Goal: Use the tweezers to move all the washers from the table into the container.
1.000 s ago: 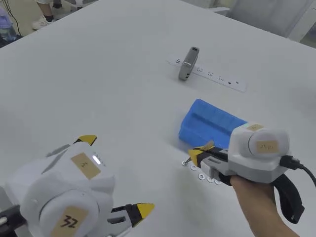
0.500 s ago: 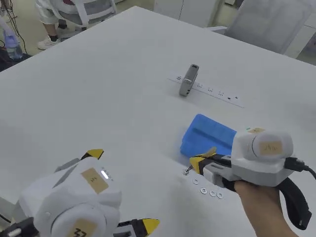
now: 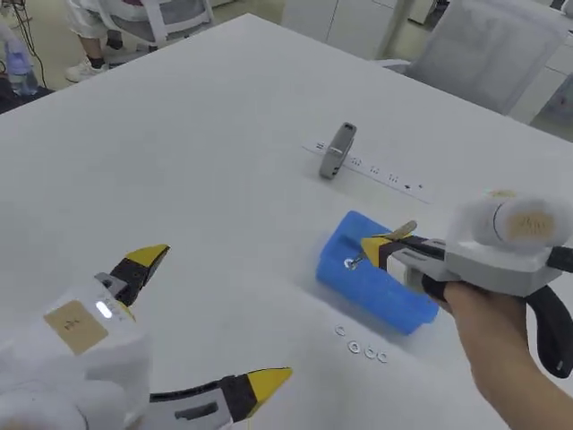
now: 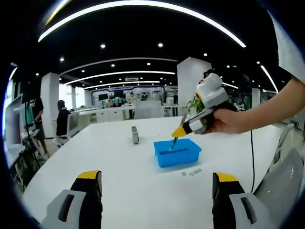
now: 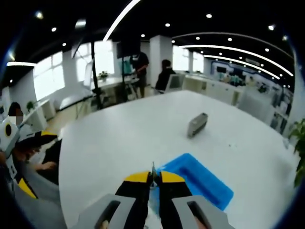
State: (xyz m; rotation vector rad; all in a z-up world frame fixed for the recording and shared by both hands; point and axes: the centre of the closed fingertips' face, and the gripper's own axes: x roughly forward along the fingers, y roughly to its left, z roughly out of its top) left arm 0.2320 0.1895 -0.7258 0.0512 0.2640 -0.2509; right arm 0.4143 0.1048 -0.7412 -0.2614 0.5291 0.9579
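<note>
The blue container (image 3: 380,291) sits on the white table (image 3: 179,161). My right gripper (image 3: 387,247) hovers over it, shut on the thin metal tweezers (image 3: 358,258). Their tip points down over the container's left end, and a small washer (image 3: 348,263) seems to be pinched there. Several washers (image 3: 362,348) lie in a row on the table just in front of the container. My left gripper (image 3: 210,318) stays at the near left, open and holding nothing. The left gripper view shows the container (image 4: 176,151), the tweezers (image 4: 174,141) and the washers (image 4: 190,172).
A grey oblong device (image 3: 337,148) lies on a flat white power strip (image 3: 380,170) behind the container. Bare tabletop stretches to the left and centre. Chairs and a person's legs stand beyond the far table edge (image 3: 107,22).
My right gripper rose from the row of washers and moved back over the blue container, tweezers still in its grip. The head camera also shifted. The left gripper stayed open.
</note>
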